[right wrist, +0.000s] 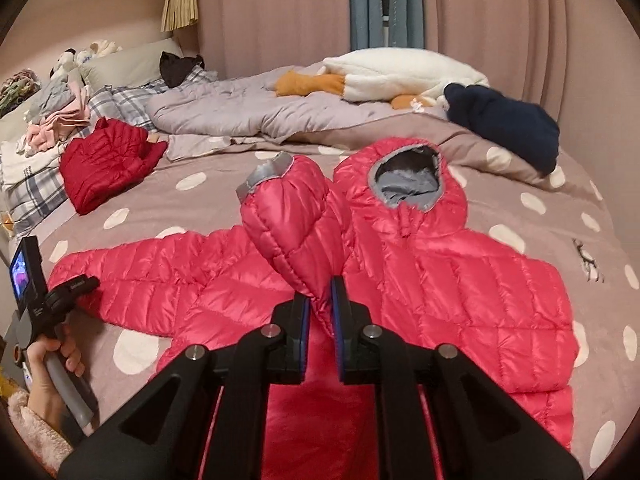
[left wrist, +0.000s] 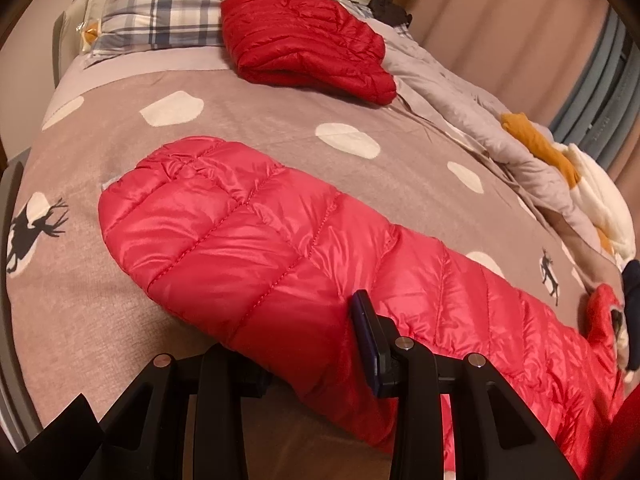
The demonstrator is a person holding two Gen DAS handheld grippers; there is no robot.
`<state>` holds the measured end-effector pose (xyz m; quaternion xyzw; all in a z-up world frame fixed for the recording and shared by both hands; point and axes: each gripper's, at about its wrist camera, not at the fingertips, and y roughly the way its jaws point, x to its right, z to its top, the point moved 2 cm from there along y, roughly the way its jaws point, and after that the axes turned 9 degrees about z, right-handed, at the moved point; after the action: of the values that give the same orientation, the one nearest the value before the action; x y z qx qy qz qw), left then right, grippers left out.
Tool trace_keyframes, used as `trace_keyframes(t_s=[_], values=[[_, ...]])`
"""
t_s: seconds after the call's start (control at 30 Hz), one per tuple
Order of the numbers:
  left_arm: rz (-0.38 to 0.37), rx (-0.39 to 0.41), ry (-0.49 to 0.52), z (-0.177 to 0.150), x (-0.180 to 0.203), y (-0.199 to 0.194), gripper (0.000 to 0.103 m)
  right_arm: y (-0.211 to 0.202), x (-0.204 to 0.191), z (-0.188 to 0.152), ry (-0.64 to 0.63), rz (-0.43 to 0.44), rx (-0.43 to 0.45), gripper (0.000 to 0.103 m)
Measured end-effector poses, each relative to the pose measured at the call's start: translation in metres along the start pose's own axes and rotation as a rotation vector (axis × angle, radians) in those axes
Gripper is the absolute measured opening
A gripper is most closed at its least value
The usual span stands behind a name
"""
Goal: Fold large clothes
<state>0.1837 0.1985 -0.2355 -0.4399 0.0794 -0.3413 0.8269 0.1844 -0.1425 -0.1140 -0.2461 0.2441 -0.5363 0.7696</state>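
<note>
Both tools clamped — left tool (left wrist: 316,344) | right tool (right wrist: 320,312) | jacket (right wrist: 440,280) sleeves

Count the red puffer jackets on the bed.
2. The pink-red hooded jacket lies spread out in front, held by both grippers; the darker folded red jacket sits near the plaid pillows. Others may hide in the clothes pile.

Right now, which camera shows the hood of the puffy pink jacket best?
The right wrist view: the grey-lined hood lies open near the middle, facing the camera, on the pink quilted jacket. The left wrist view shows mostly a sleeve; only a small bit that may be the hood shows at the right edge.
</note>
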Motion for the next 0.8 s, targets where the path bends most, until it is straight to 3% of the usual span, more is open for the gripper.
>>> trace_keyframes(t_s=[0.13, 0.2, 0.23, 0.4, 0.5, 0.6, 0.7, 0.8], values=[[0.006, 0.003, 0.003, 0.0, 0.0, 0.001, 0.036, -0.01, 0.004, 0.003, 0.01, -0.007, 0.011, 0.02], [0.009, 0.003, 0.002, 0.001, 0.0, 0.001, 0.036, -0.013, 0.006, 0.004, 0.021, -0.001, 0.013, 0.044], [0.012, 0.003, -0.001, 0.001, 0.0, 0.001, 0.036, -0.016, 0.006, 0.004, 0.022, -0.005, 0.022, 0.048], [0.039, 0.011, 0.01, 0.0, 0.004, -0.002, 0.033, -0.034, 0.02, 0.007, 0.025, -0.067, 0.087, 0.058], [0.06, 0.031, 0.023, 0.002, 0.008, -0.012, 0.029, -0.036, 0.044, 0.006, 0.08, -0.137, 0.096, 0.059], [0.085, 0.119, 0.073, 0.006, 0.021, -0.033, 0.028, -0.027, 0.075, 0.0, 0.117, -0.26, 0.088, 0.058], [0.082, 0.206, 0.12, 0.006, 0.037, -0.057, 0.027, -0.002, 0.106, -0.015, 0.144, -0.37, 0.002, 0.057], [0.023, 0.265, 0.161, 0.002, 0.061, -0.085, 0.027, 0.027, 0.134, -0.04, 0.21, -0.376, -0.108, 0.05]])
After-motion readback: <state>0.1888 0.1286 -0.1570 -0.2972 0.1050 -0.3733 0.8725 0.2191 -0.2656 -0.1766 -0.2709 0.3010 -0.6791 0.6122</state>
